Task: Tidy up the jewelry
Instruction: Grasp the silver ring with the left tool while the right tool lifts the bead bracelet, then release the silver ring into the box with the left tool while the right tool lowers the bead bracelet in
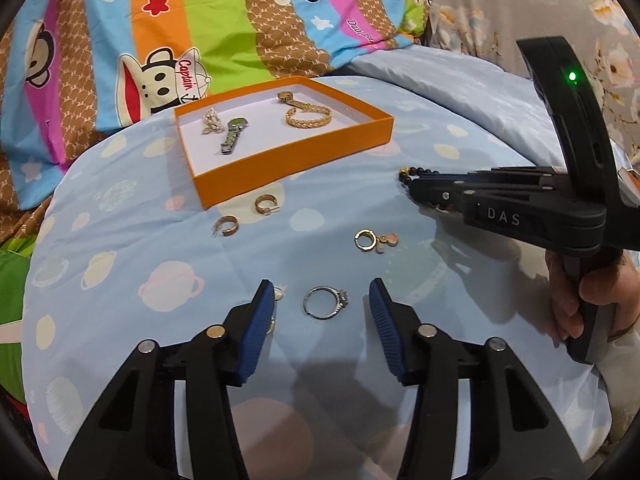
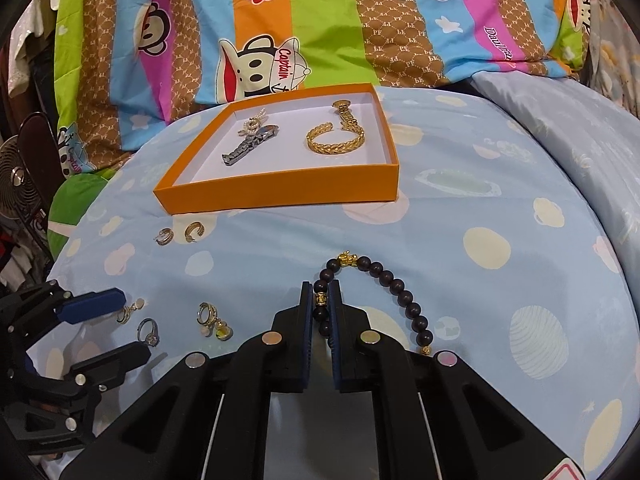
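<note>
My left gripper (image 1: 321, 286) is open, and a silver stone ring (image 1: 324, 302) lies on the blue bedding between its blue pads, touching neither. A small pearl earring (image 1: 279, 294) peeks out beside the left pad. My right gripper (image 2: 321, 286) is shut on a black bead bracelet (image 2: 394, 284) with gold charms; the rest of the strand curves off to the right. An orange box (image 1: 288, 156) holds a gold bangle (image 1: 308, 117), a steel watch (image 1: 234, 136), a pearl piece (image 1: 211, 120) and a gold chain piece (image 1: 286, 98). In front of the box lie two gold hoop earrings (image 1: 226, 226) and a charm earring (image 1: 370, 239).
A bright monkey-print quilt (image 1: 224, 12) rises behind the box. A person's hand (image 1: 576, 300) grips the right tool's handle. A small fan (image 2: 16, 172) and clutter stand off the bed's left edge. The blue spotted bedding (image 2: 500, 216) slopes away right of the box.
</note>
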{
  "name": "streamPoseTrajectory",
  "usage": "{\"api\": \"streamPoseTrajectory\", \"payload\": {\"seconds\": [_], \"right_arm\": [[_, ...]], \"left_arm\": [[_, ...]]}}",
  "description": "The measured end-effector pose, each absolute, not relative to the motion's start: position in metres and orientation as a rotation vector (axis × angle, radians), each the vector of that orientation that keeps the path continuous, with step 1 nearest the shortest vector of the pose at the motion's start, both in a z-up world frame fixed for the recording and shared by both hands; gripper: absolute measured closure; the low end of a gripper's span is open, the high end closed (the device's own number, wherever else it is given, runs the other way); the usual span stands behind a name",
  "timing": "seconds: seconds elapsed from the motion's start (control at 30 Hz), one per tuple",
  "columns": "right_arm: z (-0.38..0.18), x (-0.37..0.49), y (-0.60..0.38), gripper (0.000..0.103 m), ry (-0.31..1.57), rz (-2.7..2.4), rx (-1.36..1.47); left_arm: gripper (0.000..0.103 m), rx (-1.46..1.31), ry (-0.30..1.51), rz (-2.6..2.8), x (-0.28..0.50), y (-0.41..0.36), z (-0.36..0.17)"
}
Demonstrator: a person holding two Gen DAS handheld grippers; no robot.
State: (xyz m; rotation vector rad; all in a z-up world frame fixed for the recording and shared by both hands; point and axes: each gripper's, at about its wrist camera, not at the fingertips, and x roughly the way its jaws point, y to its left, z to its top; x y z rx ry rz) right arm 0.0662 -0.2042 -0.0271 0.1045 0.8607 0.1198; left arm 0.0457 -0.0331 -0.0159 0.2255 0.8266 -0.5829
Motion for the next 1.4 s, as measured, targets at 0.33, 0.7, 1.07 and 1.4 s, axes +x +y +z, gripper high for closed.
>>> {"api": "streamPoseTrajectory", "payload": {"seconds": [0.33,0.7,1.07,1.4], "right_arm": [[-0.027,0.066,-0.205,0.096,0.861,0.119,0.106],[-0.021,0.062,-0.208,0.096,0.822,0.116,0.116],[0.062,0.074,-0.225,0.096,0.671,0.135,0.133],[0.073,0.151,-0.222,0.096,0.618,0.082,0.096]], "left_arm": [[0.079,0.216,0.881,-0.575,0.055,-0.035,-0.023],[0.079,0.179,0.837,-0.605,0.049,-0.03,-0.013],[0.079,0.099,0.712,-0.532,0.096,-0.005,0.062],[0.079,0.078,0.702,-0.438,0.186,-0.026,0.062]]}}
